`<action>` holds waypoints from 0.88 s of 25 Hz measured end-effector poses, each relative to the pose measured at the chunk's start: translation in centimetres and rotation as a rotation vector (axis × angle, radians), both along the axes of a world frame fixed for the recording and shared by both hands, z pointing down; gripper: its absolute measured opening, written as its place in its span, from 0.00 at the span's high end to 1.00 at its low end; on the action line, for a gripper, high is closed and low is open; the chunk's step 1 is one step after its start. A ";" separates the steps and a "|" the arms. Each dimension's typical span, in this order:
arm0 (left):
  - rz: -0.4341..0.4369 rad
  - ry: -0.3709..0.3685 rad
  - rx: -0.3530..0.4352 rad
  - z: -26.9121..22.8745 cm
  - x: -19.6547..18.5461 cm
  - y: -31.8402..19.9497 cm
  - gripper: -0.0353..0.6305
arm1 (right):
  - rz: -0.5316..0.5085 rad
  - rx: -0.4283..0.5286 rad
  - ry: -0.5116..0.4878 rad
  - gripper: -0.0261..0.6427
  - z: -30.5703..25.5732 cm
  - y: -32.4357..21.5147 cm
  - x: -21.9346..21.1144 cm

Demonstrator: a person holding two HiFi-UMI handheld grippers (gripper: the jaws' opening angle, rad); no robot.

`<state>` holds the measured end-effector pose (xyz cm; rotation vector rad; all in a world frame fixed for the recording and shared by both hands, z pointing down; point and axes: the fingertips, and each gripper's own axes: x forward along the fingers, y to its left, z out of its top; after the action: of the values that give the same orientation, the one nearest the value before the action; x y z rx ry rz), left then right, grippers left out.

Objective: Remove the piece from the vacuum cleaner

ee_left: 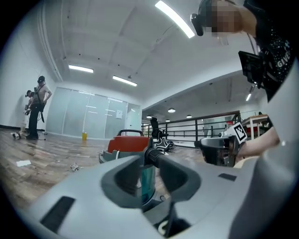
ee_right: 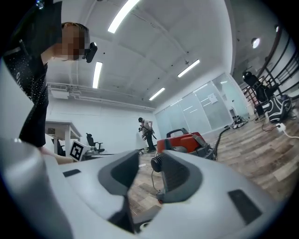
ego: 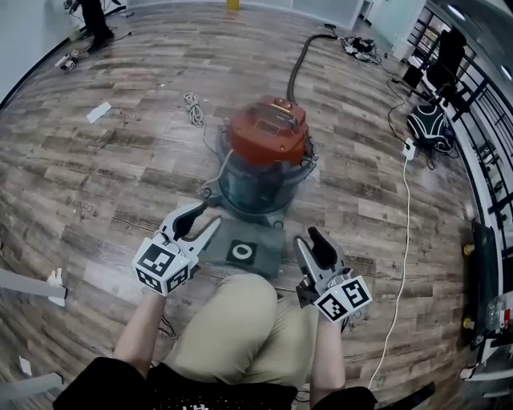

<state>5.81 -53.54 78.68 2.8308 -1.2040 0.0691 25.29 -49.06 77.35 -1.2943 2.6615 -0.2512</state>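
Observation:
The vacuum cleaner (ego: 267, 152) stands on the wood floor ahead of me, with a red lid, a see-through teal drum and a black hose (ego: 303, 56) running away to the back. A flat grey piece with a black ring (ego: 242, 251) lies at its base, between my two grippers. My left gripper (ego: 207, 218) hovers just left of that piece, open and empty. My right gripper (ego: 309, 240) hovers just right of it, also open and empty. The vacuum (ee_left: 131, 144) shows beyond the left gripper (ee_left: 150, 179), and the vacuum (ee_right: 185, 140) beyond the right gripper (ee_right: 148, 179).
My bent knee (ego: 240, 320) is below the grey piece. A white cord (ego: 404, 232) runs down the right side, past a black bag (ego: 428, 124) and a railing (ego: 481, 136). A coiled cable (ego: 192, 108) and paper scrap (ego: 99, 112) lie to the left. A person (ego: 94, 20) stands far back.

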 end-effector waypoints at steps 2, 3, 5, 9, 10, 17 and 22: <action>0.018 -0.028 0.015 -0.1 0.8 0.2 0.94 | 0.002 -0.021 0.019 0.94 0.5 -0.1 0.1; 0.036 -0.036 0.018 0.0 1.3 0.3 0.94 | 0.001 -0.029 0.023 0.94 0.8 -0.1 0.1; 0.066 -0.051 0.018 0.2 2.3 0.6 0.94 | 0.000 -0.039 0.033 0.94 1.1 0.0 0.0; 0.093 -0.077 0.014 0.7 3.3 0.6 0.94 | -0.010 -0.022 0.083 0.95 1.0 0.2 -0.1; 0.096 -0.083 0.012 0.8 3.3 0.6 0.94 | -0.015 -0.018 0.089 0.95 0.9 0.3 -0.1; 0.102 -0.106 -0.007 1.6 3.4 0.4 0.94 | -0.048 -0.008 0.118 0.95 0.9 0.2 -0.7; 0.102 -0.126 -0.025 2.3 3.1 0.7 0.94 | -0.068 0.004 0.105 0.95 0.7 0.0 -1.7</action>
<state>8.95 -52.88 80.95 2.9031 -1.0703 0.2701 23.56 -49.04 78.08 -1.2499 2.7954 -0.1916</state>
